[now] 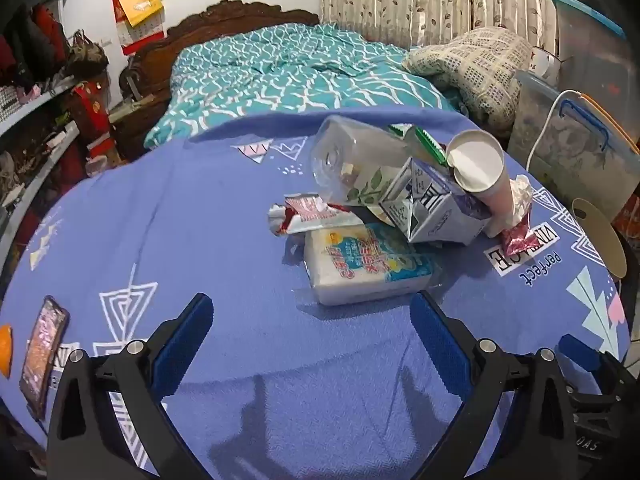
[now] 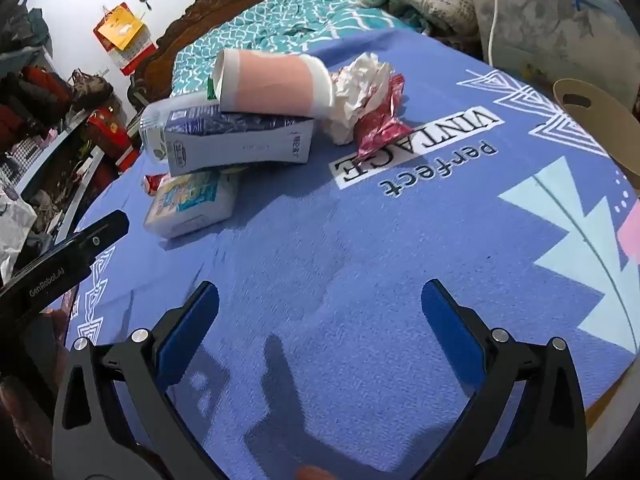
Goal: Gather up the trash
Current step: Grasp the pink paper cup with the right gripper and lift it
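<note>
Two blue-padded fingers [image 1: 182, 340] of the left gripper [image 1: 310, 320] are seen spread wide with nothing between them, held above the blue cloth [image 1: 160, 208]; the trash is piled ahead of them: a tissue pack [image 1: 368, 264] nearest, then a wrapper [image 1: 308, 214], carton [image 1: 444, 208], clear bottle [image 1: 348, 156] and cup [image 1: 480, 168], with a phone [image 1: 42, 348] lying at far left. From the right wrist, the right gripper [image 2: 320, 316] is likewise seen fully open and empty over bare cloth [image 2: 360, 240], the pile lying well ahead and left: cup [image 2: 272, 82] on carton [image 2: 240, 140], pack [image 2: 192, 204] below, crumpled paper [image 2: 360, 84] and a red wrapper [image 2: 378, 128] beside.
</note>
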The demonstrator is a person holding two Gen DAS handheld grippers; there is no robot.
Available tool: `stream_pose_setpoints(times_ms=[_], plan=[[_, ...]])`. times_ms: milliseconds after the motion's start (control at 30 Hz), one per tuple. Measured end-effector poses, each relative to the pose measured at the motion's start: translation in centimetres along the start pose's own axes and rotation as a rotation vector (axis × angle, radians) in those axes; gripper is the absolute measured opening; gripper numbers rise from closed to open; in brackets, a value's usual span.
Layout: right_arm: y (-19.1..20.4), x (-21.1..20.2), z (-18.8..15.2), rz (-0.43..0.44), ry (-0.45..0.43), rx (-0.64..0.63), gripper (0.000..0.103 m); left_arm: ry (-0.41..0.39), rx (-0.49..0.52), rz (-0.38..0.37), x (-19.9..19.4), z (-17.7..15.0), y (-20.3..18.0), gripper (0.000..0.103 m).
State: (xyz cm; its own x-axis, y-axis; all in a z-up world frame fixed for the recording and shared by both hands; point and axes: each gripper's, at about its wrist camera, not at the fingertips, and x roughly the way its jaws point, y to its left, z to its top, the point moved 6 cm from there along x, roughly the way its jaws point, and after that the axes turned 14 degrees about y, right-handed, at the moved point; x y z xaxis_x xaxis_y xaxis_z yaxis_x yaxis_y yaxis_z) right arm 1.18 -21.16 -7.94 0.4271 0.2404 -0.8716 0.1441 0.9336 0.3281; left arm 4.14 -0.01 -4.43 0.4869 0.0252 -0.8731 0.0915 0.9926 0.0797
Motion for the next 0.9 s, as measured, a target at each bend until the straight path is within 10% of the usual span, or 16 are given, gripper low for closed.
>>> stream_pose_setpoints(times_ms=[400, 700, 900], plan=[[-0.3, 0.9, -0.4, 0.069, 0.012, 0.021, 0.1, -0.032, -0.059, -0.003, 1.2, -2.3, -2.5, 0.094], [-0.4, 0.3, -0.6, 0.125, -0.033, -0.002, 0.1, 0.052, -0.1, -0.159, 4.4, -2.3, -1.9, 0.094], [0.2, -0.6, 1.1, 0.129, -0.06, -0.065, 0.058, 0.082, -0.057, -0.155, 5.0, -2.4, -1.0, 0.094]])
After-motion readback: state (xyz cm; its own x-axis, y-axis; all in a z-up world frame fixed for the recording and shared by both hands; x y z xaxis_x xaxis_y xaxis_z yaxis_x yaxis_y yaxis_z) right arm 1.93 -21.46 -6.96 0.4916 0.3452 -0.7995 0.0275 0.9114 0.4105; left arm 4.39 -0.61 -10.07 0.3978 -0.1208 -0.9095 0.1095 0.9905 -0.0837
